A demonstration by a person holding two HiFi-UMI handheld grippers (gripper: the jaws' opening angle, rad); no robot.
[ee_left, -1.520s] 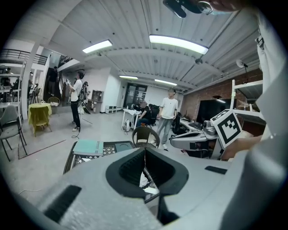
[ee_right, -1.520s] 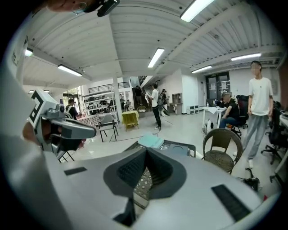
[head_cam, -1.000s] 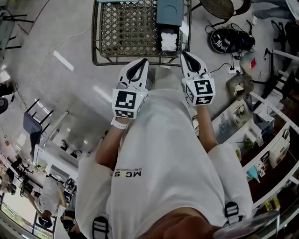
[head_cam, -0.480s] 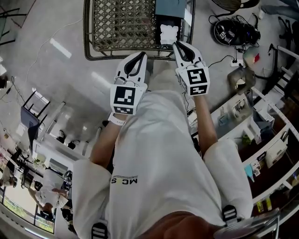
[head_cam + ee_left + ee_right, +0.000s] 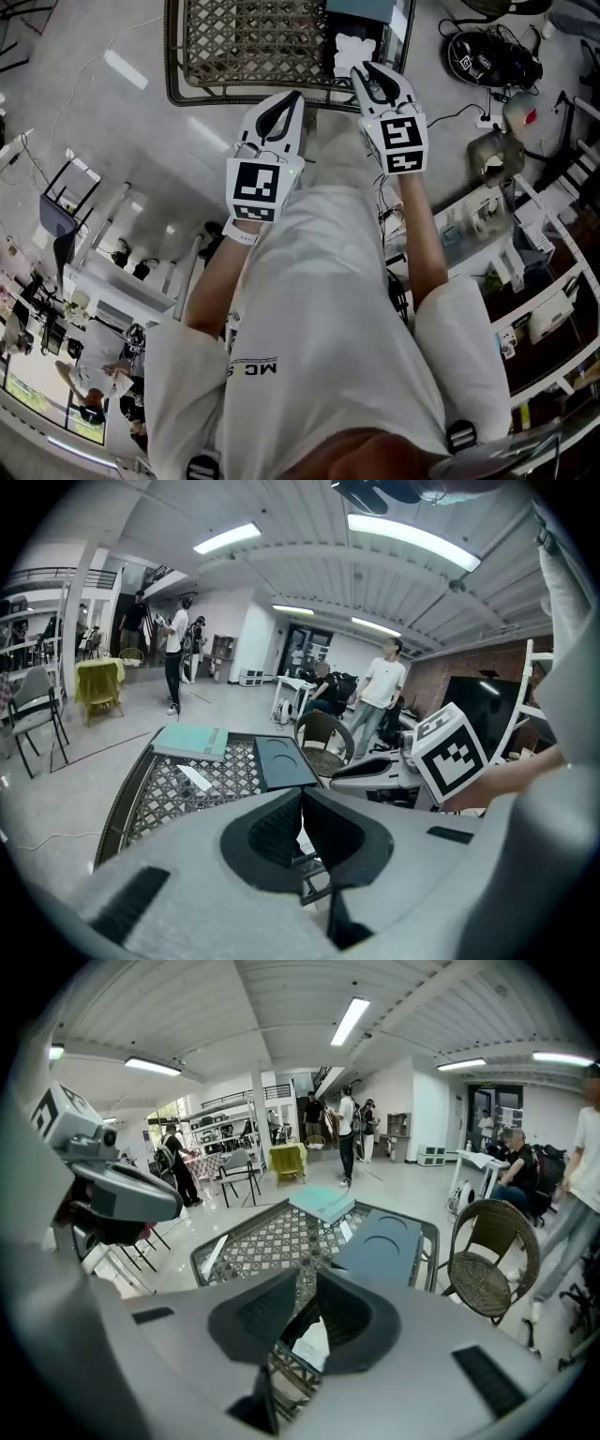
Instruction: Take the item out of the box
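Note:
A dark blue-grey box (image 5: 367,9) lies at the right end of the lattice table (image 5: 234,56); its lid shows two round recesses (image 5: 384,1237). A white crumpled item (image 5: 356,47) sits at the box's near end. My right gripper (image 5: 362,67) hovers just short of that item. Its jaws have just been opening and stand a little apart, with nothing between them; the white item (image 5: 314,1342) shows through the gap. My left gripper (image 5: 292,95) is shut and empty at the table's near edge, left of the box (image 5: 281,761).
A teal book (image 5: 323,1202) and a white strip (image 5: 195,778) lie on the lattice top. A wicker chair (image 5: 492,1260) stands beyond the table. A helmet and cables (image 5: 487,61) lie on the floor at right, beside shelves (image 5: 525,272). People stand further off.
Both grippers have sunk toward the table's near edge. The right gripper's jaws, closed before, now show a narrow gap. The left jaws stay together.

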